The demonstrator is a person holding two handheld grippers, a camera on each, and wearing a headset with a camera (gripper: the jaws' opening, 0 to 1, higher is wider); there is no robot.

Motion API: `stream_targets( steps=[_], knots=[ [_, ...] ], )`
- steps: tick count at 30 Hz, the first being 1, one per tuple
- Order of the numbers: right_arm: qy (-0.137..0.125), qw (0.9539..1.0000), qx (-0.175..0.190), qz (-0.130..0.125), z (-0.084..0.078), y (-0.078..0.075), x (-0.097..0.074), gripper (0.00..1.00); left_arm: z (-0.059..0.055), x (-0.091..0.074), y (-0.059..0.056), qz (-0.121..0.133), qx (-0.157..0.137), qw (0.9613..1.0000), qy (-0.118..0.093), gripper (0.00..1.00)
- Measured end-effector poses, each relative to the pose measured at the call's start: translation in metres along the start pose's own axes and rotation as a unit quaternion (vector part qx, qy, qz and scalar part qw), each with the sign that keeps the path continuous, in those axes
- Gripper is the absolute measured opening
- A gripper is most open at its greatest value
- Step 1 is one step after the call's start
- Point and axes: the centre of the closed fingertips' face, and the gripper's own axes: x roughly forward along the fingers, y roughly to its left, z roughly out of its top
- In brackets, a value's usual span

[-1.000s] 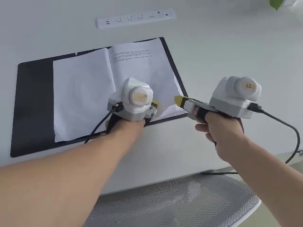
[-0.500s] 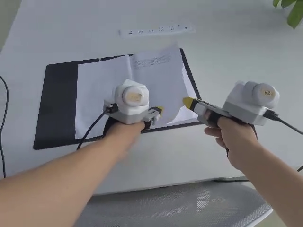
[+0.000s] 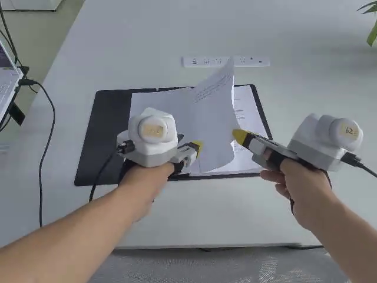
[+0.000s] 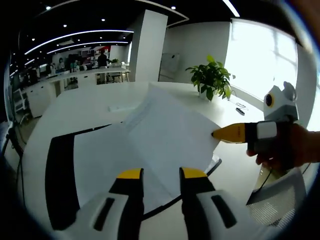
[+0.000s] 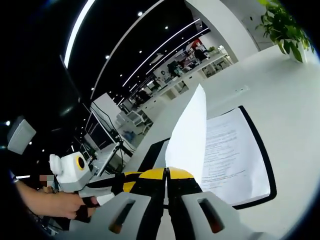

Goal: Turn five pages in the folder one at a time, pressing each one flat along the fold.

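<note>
The right gripper (image 5: 167, 172) is clenched on the free edge of one page (image 3: 213, 121). Its jaws are pressed together, and in its own view the sheet rises from between the tips toward twelve o'clock. The left gripper (image 4: 161, 174) is released, jaws apart with nothing between them. In the head view it sits over the near edge of the folder (image 3: 105, 138), at about nine o'clock from the right one. The page stands tilted and curved above the open folder, which lies flat on the white table (image 3: 306, 76). A printed sheet (image 3: 252, 115) lies bare beneath it toward three o'clock.

The pinch looks shallow, right at the paper's edge, so the sheet could slip out partway through the swing and drop back. A pull away from the fold, rather than an arc over it, could crease the paper or tear it at the binding. The left gripper sits where the page should land, and the sheet may buckle against it if it doesn't clear. Nothing holds the folder down, so it may slide.

The fold itself is hidden behind the lifted page and the left gripper's body. I cannot tell whether one sheet or several are in the pinch, nor how the pages are bound. The print is too small to read. A power strip (image 3: 227, 61) lies well beyond the folder at twelve o'clock.
</note>
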Motion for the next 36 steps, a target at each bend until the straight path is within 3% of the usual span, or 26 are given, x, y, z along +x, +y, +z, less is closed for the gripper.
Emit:
stream_targets(
  steps=[8, 13, 18, 28, 30, 36],
  knots=[
    [0.017, 0.9990, -0.010, 0.041, -0.010, 0.040, 0.030, 0.00, -0.010, -0.040, 0.036, 0.022, -0.018, 0.9996, -0.008, 0.27],
    [0.037, 0.9972, -0.021, 0.062, -0.027, 0.066, 0.053, 0.00, -0.019, -0.067, 0.060, 0.042, -0.029, 0.9986, -0.010, 0.28],
    [0.055, 0.9955, -0.017, 0.075, -0.044, 0.084, 0.075, 0.00, -0.024, -0.087, 0.076, 0.056, -0.036, 0.9977, -0.015, 0.28],
    [0.092, 0.9924, -0.008, 0.080, -0.079, 0.098, 0.110, 0.00, -0.037, -0.118, 0.107, 0.082, -0.065, 0.9942, -0.023, 0.27],
    [0.104, 0.9916, -0.005, 0.077, -0.086, 0.090, 0.119, 0.00, -0.040, -0.122, 0.111, 0.087, -0.069, 0.9936, -0.023, 0.27],
    [0.136, 0.9878, -0.004, 0.076, -0.111, 0.092, 0.138, 0.00, -0.050, -0.130, 0.123, 0.095, -0.090, 0.9912, -0.024, 0.25]
  ],
)
